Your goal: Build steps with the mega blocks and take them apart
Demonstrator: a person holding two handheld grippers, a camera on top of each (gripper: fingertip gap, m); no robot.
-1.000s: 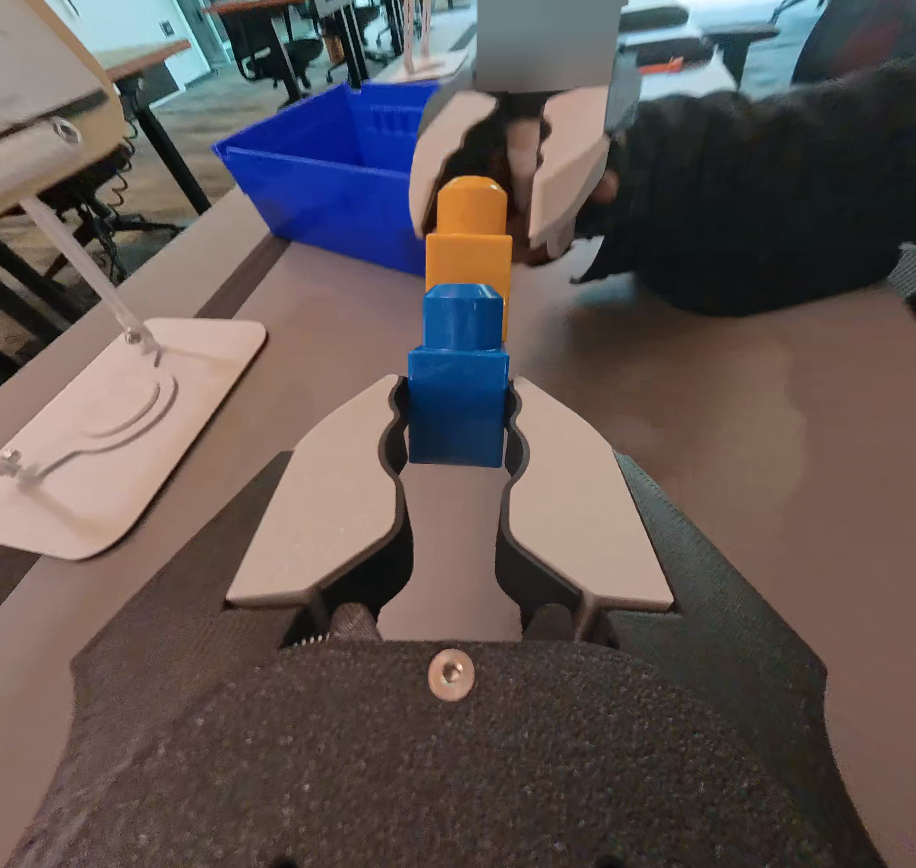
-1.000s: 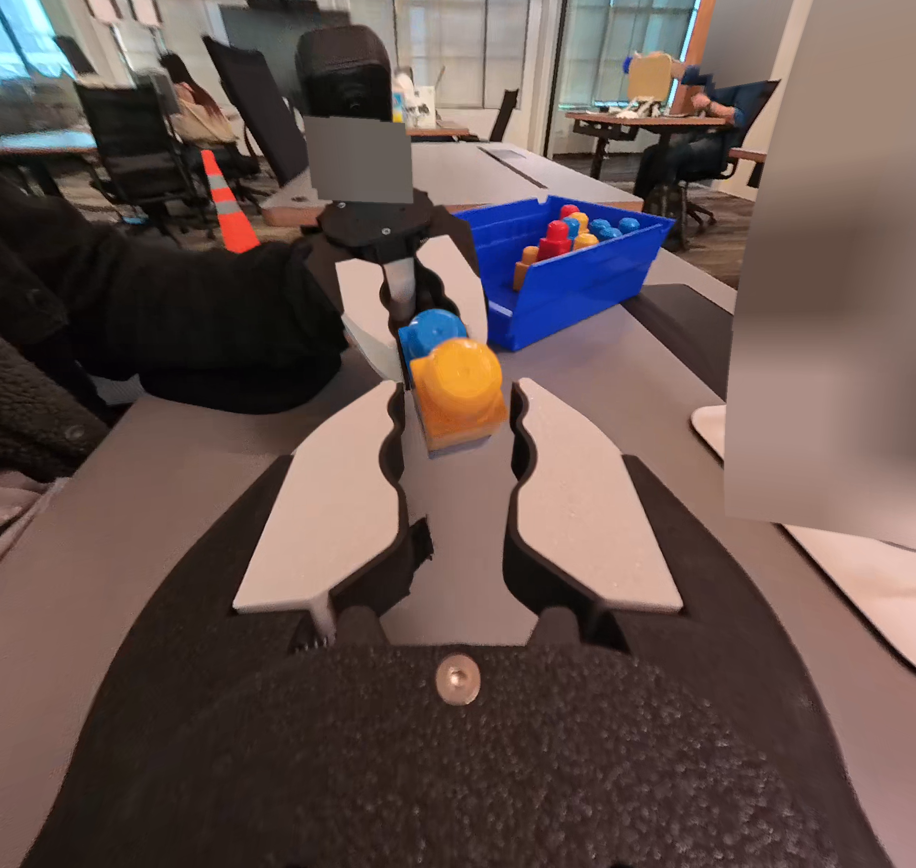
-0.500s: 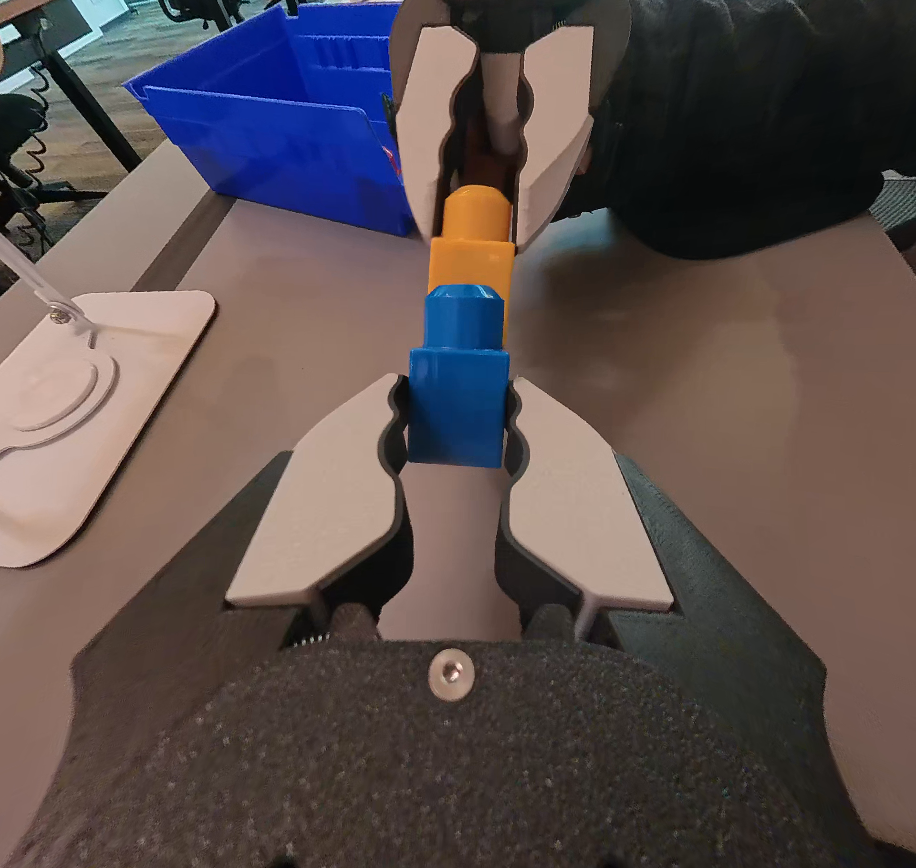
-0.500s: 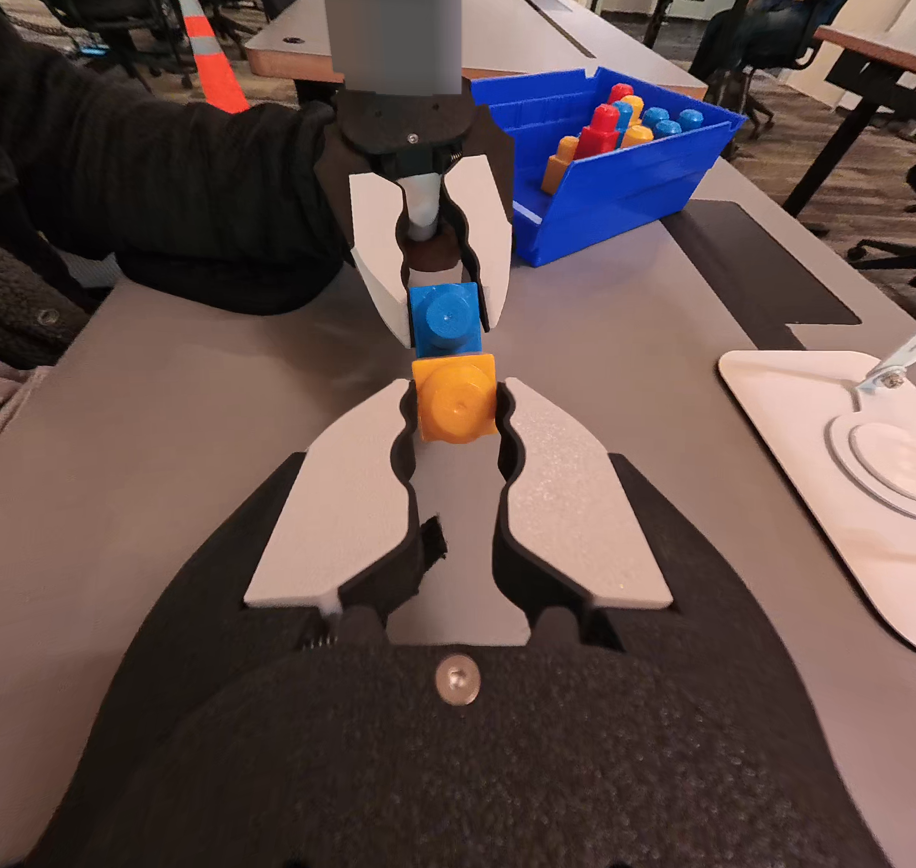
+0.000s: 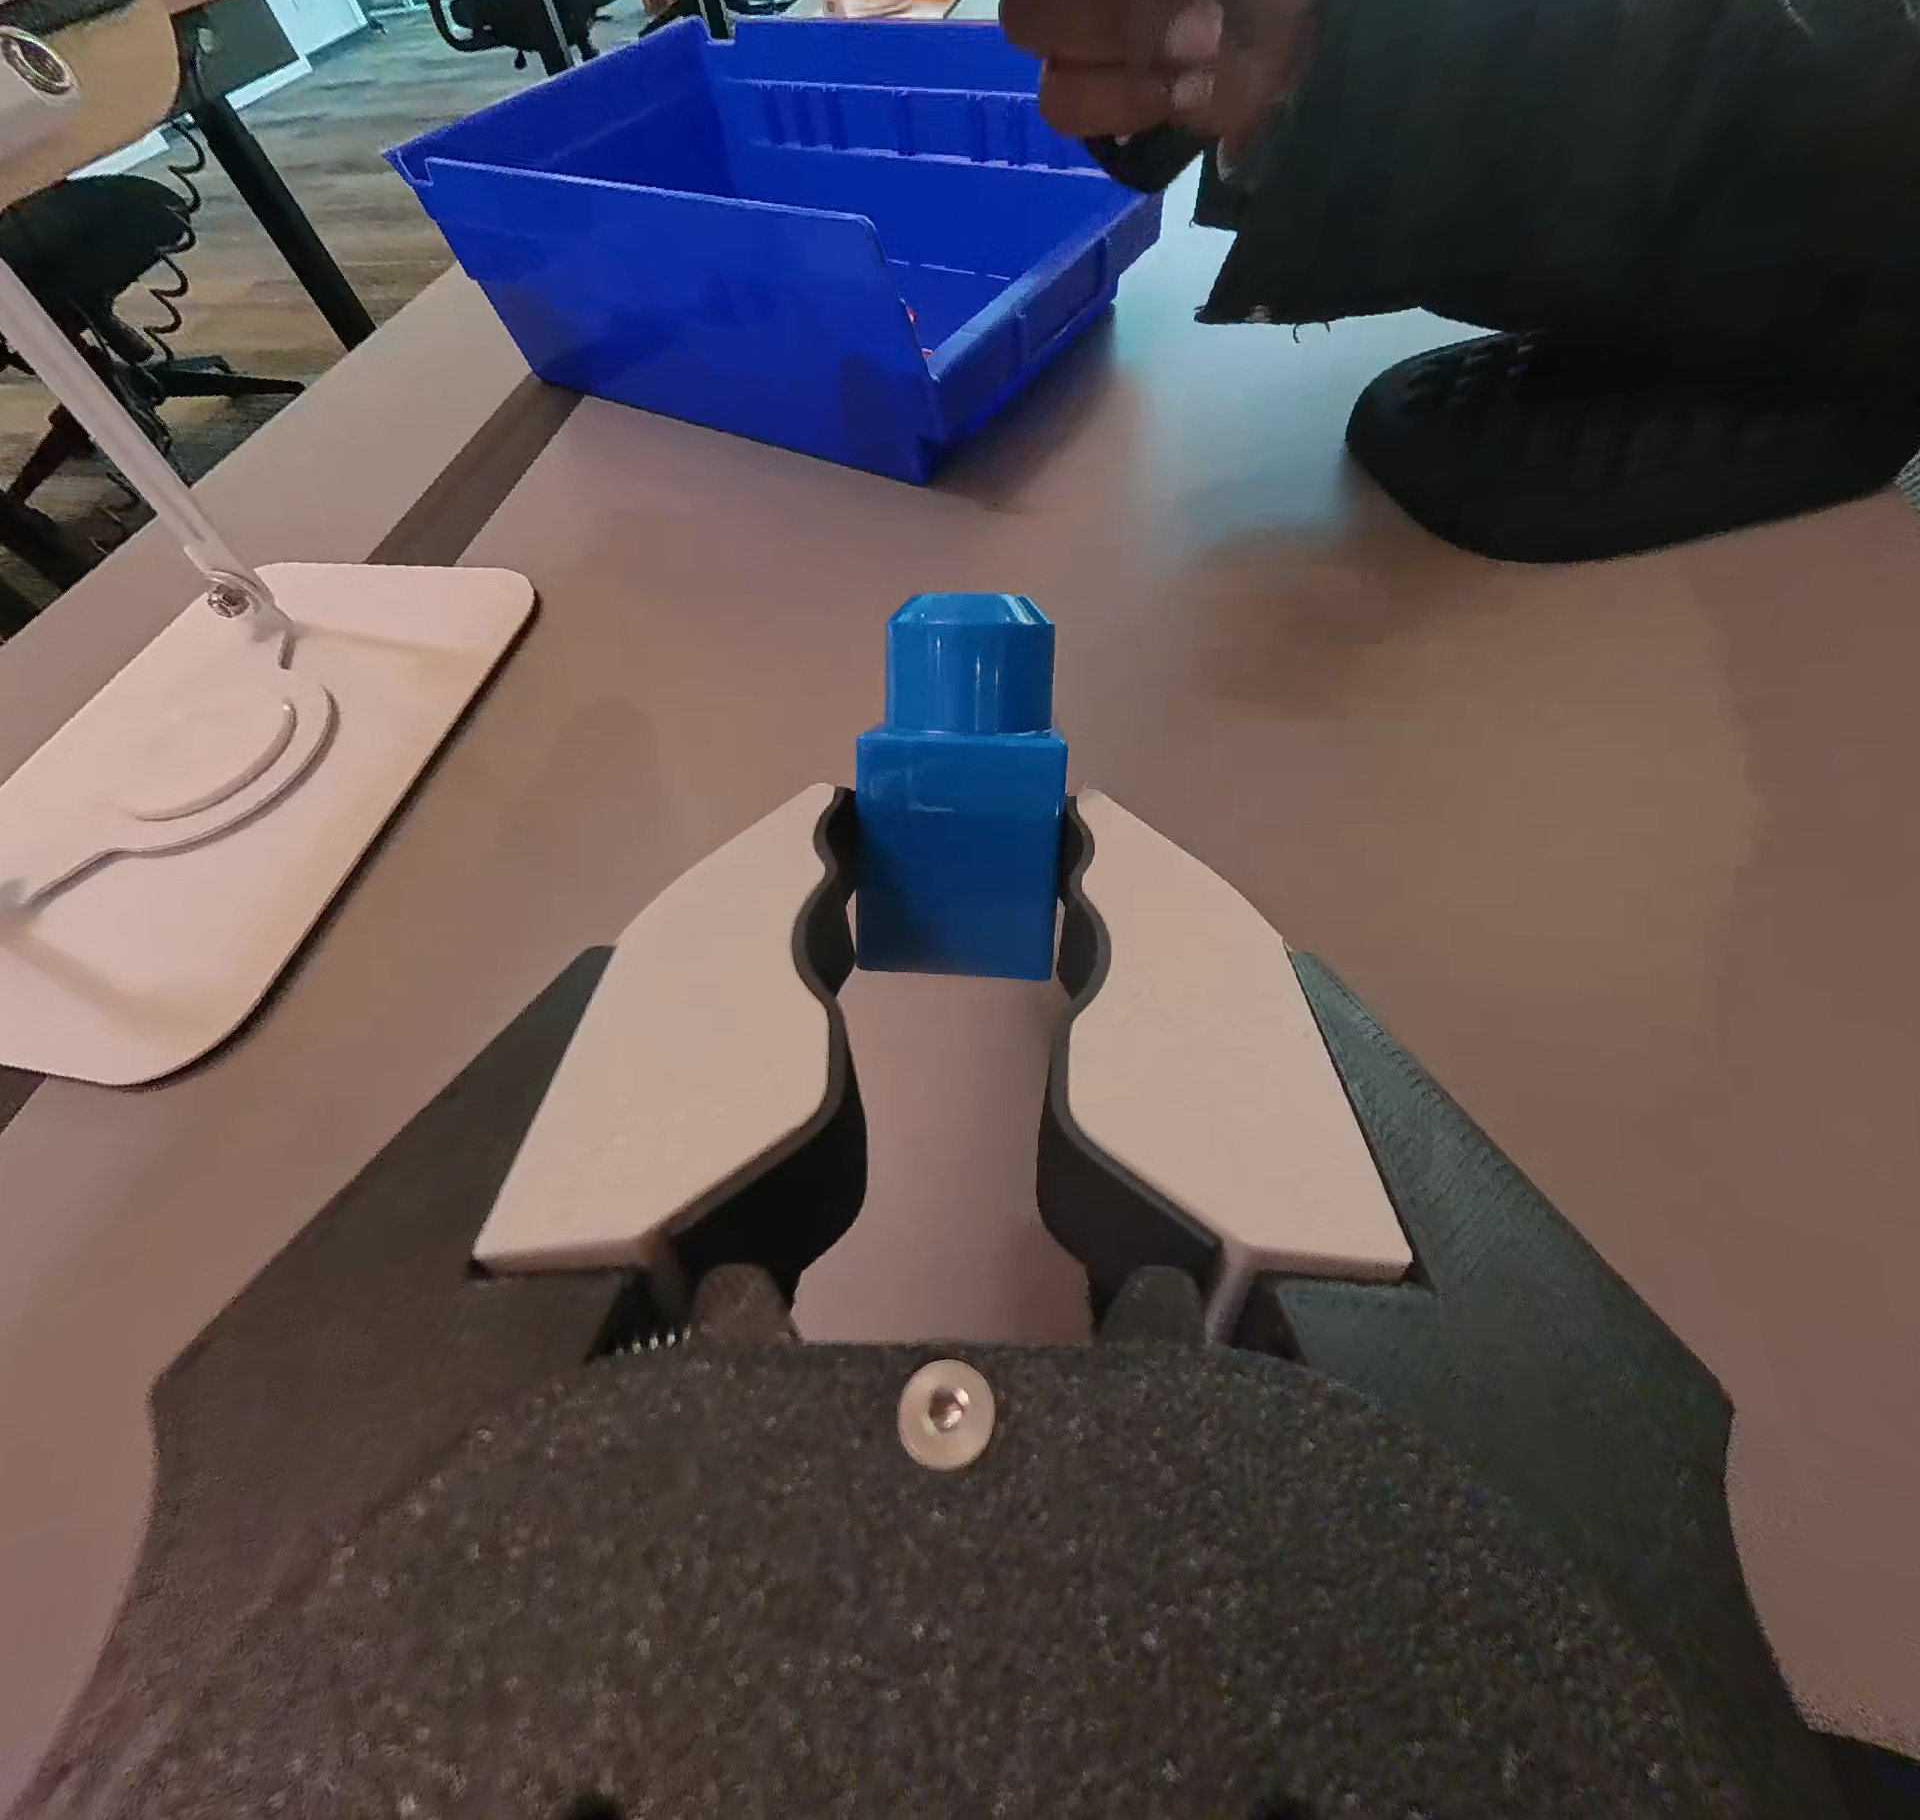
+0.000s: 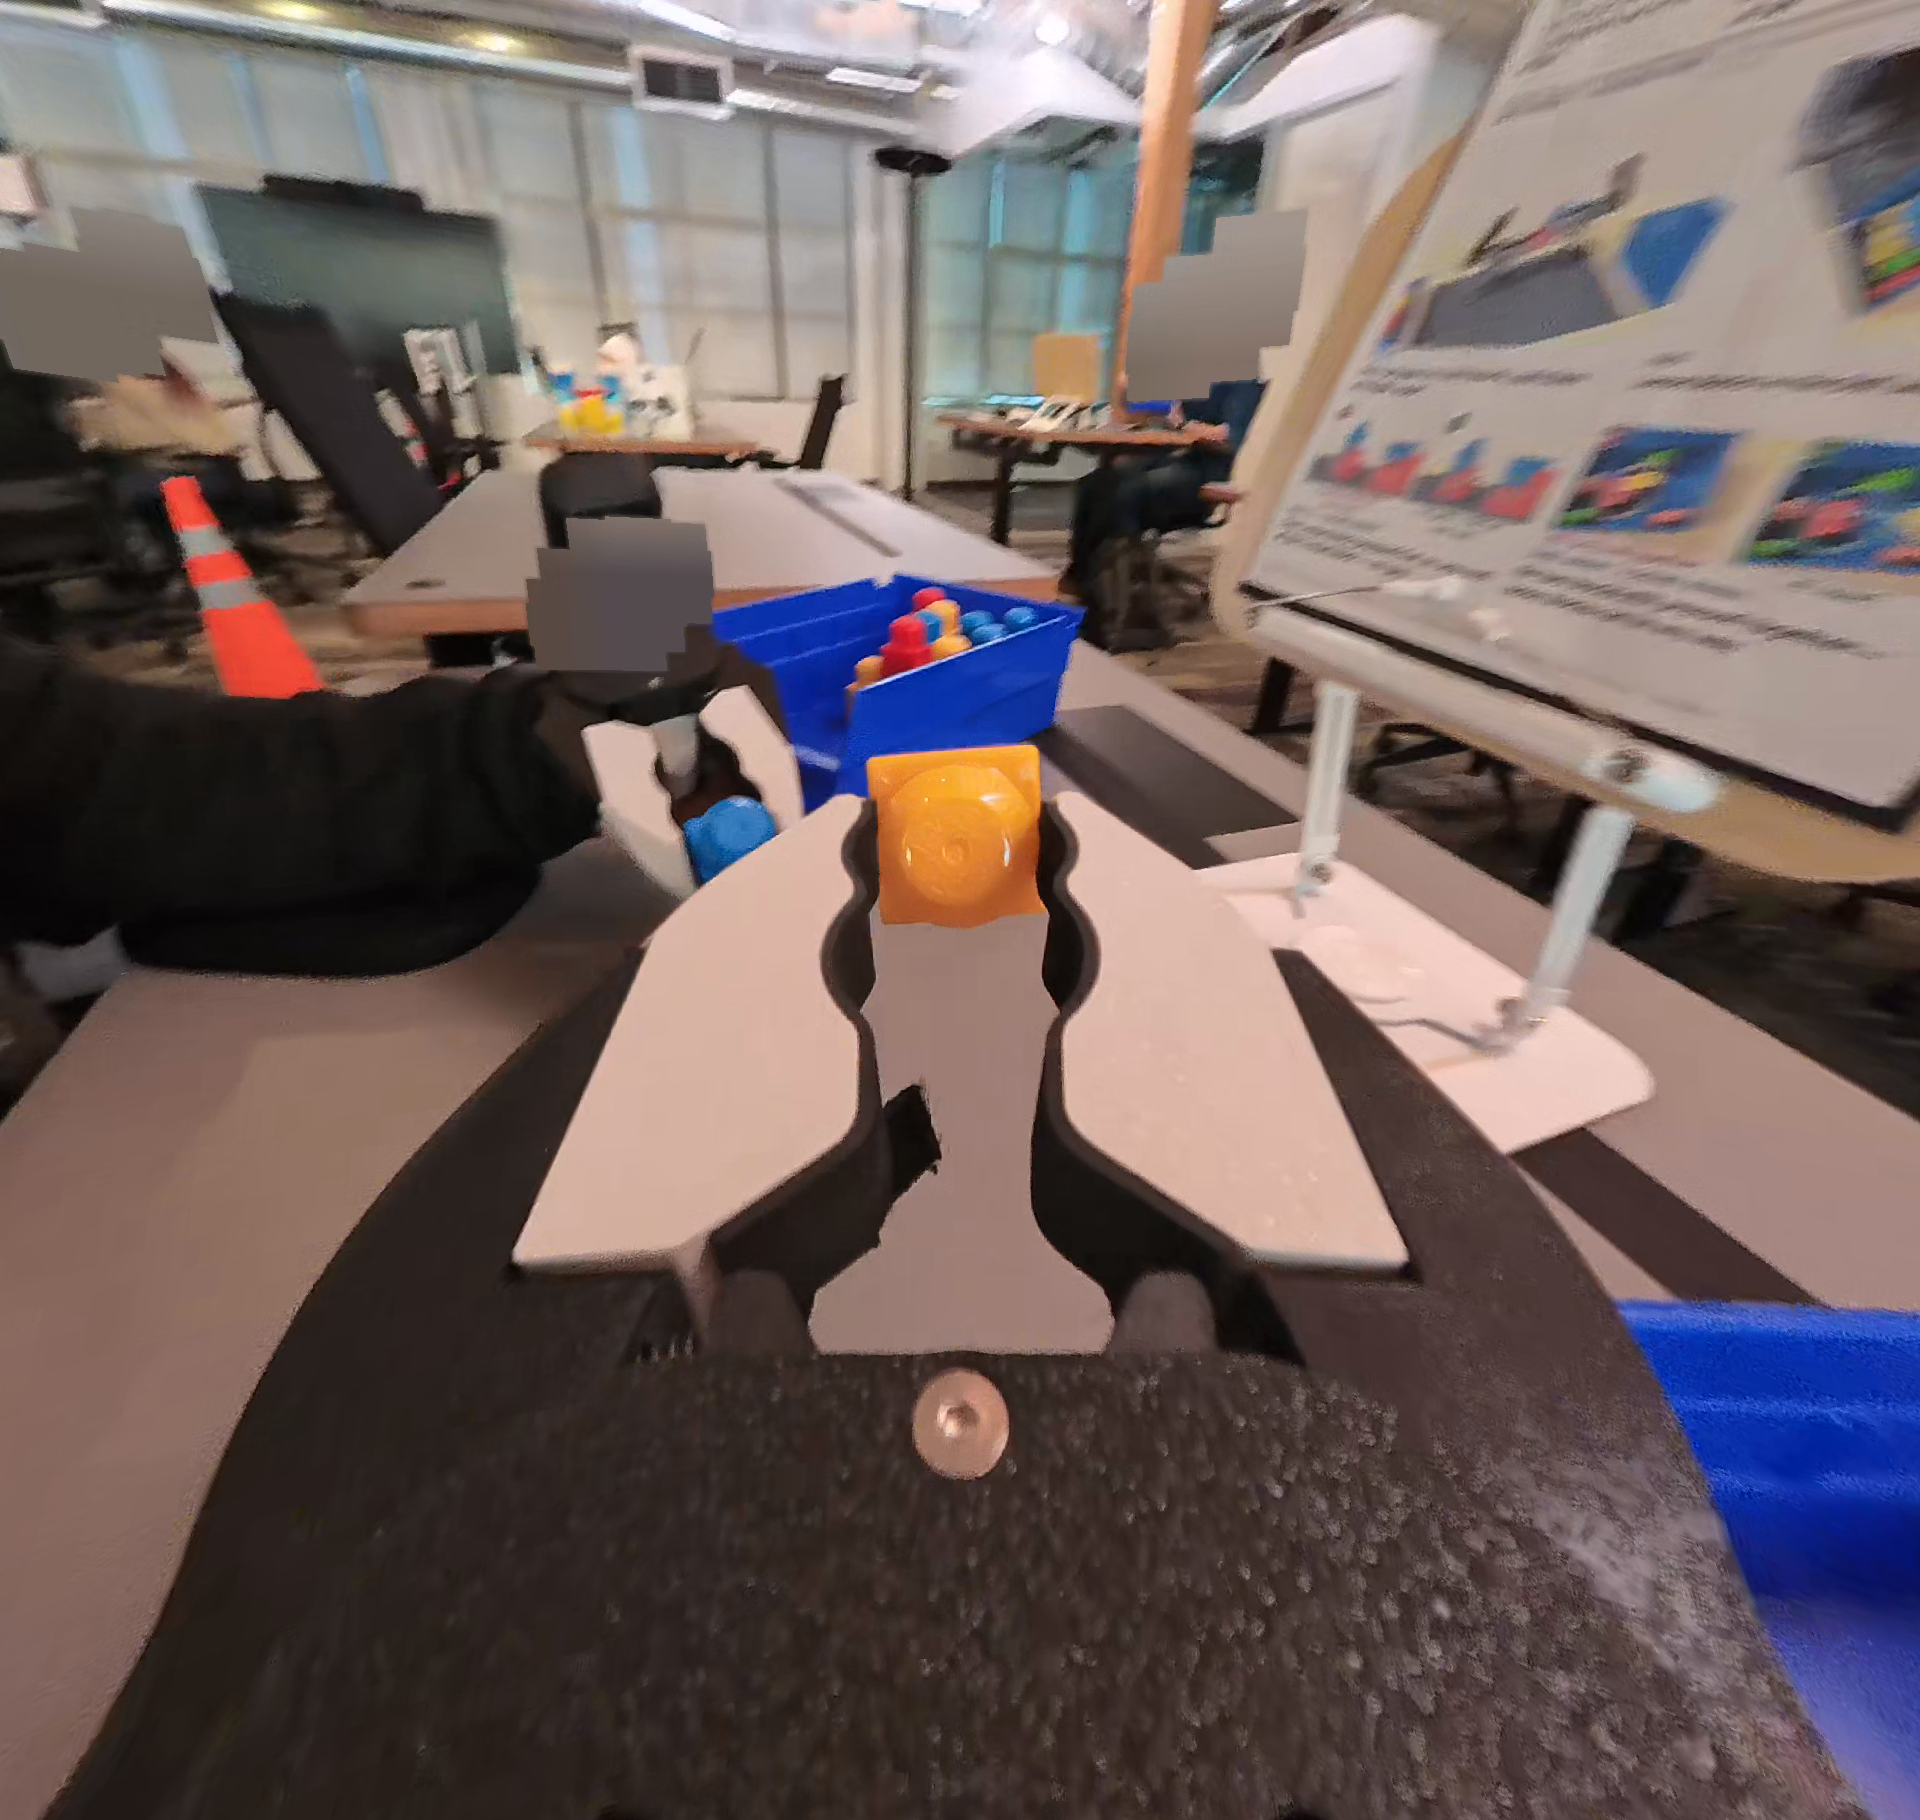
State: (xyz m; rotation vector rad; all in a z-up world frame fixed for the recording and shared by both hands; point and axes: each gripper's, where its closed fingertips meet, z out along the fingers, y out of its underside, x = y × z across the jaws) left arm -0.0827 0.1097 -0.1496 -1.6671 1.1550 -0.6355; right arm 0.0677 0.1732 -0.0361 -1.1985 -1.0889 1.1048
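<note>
Gripping a blue block (image 5: 961, 851) between its fingertips, the left gripper (image 5: 961, 877) fills the lower half of the left wrist view; the block sits upright at frame centre, stud up, both fingers (image 5: 717, 1022) pressed against its sides over the grey table (image 5: 1455, 835). Whether the block's base touches the table cannot be told. In the upper centre stands a blue bin (image 5: 727, 295), its open front turned toward the right of the frame. At the left edge lies a white stand base (image 5: 208, 814) with a thin rod rising from it. A dark sleeve (image 5: 1610, 264) crosses the upper right.

In the right wrist view the right gripper (image 6: 956, 851) is closed on an orange block (image 6: 954, 835), held at frame centre with its stud facing the camera and raised above the table (image 6: 260, 1147). Left of centre, farther off, the left gripper (image 6: 717, 814) shows with the blue block (image 6: 727, 832) in its tips, well apart from the orange one. Behind them the bin (image 6: 966, 700) holds red, yellow and blue blocks (image 6: 935, 632). A tilted board (image 6: 1610, 420) of pictures on the white stand fills the upper right, blurred. An orange cone (image 6: 229, 596) stands at the left, and a blue shape (image 6: 1787, 1458) intrudes at the lower right edge.
</note>
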